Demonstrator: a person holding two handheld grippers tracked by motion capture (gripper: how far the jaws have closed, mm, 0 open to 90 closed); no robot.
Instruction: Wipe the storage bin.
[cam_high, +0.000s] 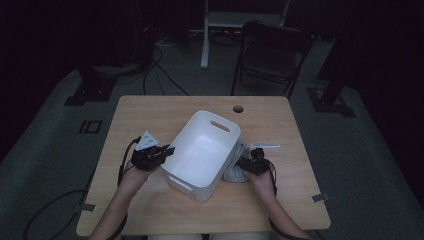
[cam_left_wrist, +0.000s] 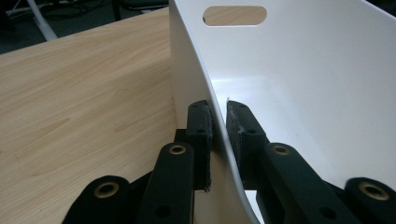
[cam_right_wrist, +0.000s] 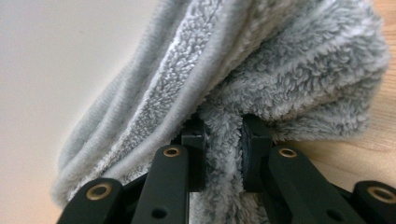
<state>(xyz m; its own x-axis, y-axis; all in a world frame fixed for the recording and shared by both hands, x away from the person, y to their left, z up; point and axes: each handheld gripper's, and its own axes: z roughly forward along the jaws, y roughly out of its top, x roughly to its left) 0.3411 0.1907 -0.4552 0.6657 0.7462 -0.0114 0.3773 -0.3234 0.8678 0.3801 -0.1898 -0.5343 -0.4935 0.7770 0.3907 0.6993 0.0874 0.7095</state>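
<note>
On wooden table (cam_high: 150, 115): left gripper (cam_left_wrist: 218, 122) clamped on white plastic bin (cam_high: 202, 150) wall; right gripper (cam_right_wrist: 223, 135) clamped on fluffy grey cloth (cam_right_wrist: 261, 79) beside bin. Advised: steady bin, lift cloth clear of rim.

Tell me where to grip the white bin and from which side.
Grip the white bin by its thin upright side wall, coming over the open rim with one jaw inside and one outside, as the left hand-held gripper does now. The wall is slim enough to pinch.

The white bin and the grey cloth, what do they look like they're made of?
The white bin looks like smooth, thin moulded plastic with a slight sheen and a cut-out handle. The grey cloth looks like soft fleece or microfibre with a fuzzy, looped pile.
</note>
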